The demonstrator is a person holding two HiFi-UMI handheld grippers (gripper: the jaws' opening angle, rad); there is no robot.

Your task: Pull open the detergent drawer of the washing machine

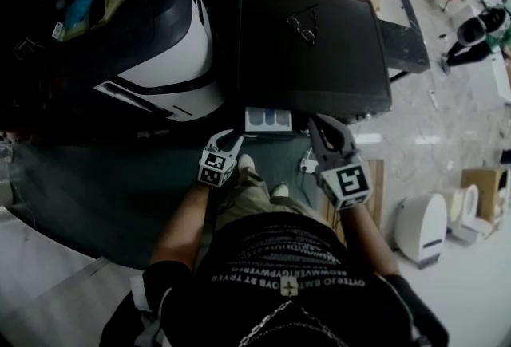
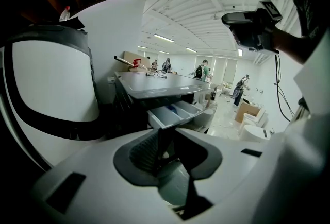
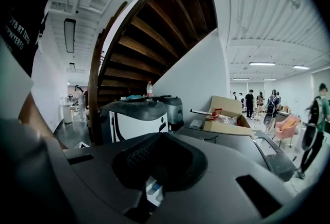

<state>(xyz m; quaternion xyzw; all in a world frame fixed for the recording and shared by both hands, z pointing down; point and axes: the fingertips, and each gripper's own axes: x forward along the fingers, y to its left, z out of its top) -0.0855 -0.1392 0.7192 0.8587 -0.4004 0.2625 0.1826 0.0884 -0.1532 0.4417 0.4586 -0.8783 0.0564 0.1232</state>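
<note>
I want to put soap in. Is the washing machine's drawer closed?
No, the drawer sticks out from the front of the washing machine, with its open compartments showing.

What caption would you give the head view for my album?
Drawer of the washer open; left gripper open, right gripper shut, both near it.

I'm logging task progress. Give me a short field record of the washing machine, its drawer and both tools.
machine: dark grey box-shaped washing machine, thin-framed eyeglasses lying on top
drawer: white plastic detergent drawer, pulled out, compartments exposed
left tool: open, empty, aimed at drawer
right tool: shut, empty, right of drawer
</note>
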